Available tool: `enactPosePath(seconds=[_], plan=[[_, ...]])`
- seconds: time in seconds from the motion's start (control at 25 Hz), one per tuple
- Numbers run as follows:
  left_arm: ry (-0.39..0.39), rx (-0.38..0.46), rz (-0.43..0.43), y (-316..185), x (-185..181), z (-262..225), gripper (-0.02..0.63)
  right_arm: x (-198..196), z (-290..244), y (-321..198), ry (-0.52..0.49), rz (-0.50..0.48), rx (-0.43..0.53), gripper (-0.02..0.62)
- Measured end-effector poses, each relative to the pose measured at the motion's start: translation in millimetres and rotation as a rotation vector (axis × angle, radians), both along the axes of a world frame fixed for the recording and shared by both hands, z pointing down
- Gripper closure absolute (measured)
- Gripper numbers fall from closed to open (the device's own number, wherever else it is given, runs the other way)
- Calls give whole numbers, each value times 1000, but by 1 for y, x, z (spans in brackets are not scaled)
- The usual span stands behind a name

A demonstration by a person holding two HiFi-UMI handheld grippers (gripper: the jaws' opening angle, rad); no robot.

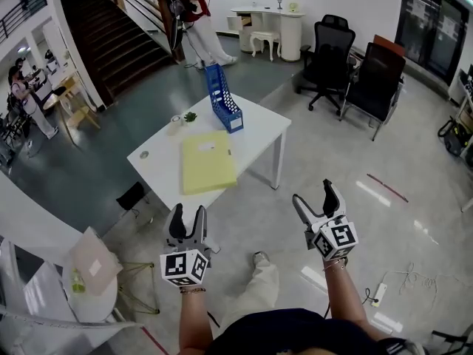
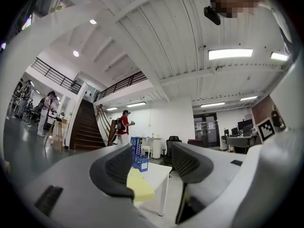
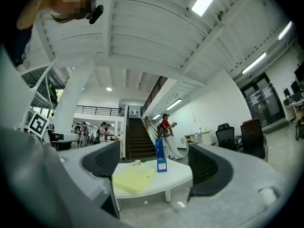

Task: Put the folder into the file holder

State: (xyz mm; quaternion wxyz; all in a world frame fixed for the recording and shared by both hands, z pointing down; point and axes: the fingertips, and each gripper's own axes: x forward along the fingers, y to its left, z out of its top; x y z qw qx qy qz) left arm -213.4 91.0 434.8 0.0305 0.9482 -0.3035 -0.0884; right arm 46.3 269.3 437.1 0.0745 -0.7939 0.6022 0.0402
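Left gripper (image 1: 188, 217) held out front, roughly level, jaws partly apart, empty. Right gripper (image 1: 313, 194) alongside, jaws wider, also empty.

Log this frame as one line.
stage: pre-grasp | folder: flat on table | file holder: upright, apart from folder | left tongs: open, empty | right tongs: open, empty

Folder (image 1: 208, 161) just beside file holder (image 1: 222, 98)

Flat yellow folder (image 1: 209, 162) near upright blue file holder (image 1: 223, 99)
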Motion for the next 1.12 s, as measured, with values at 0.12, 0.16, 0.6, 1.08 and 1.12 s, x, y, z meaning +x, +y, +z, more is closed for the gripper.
enactPosePath(seconds=[0.12,0.16,0.6,1.08,1.12], plan=[[-10,-14,6,-36,32,6,219,28,4,-42,-6,-44,-21,75],[-19,-21,2,-50,42,8,149,37,5,-57,-11,-61,-30,55],[-93,-52,-76,-179,121,12,46,122,7,-215,-33,-210,-79,11],[-231,-121,-131,-252,136,68,46,161,61,-325,-145,-354,-163,10],[-233,-127,-148,-257,133,74,46,161,68,-333,-151,-371,-175,10]])
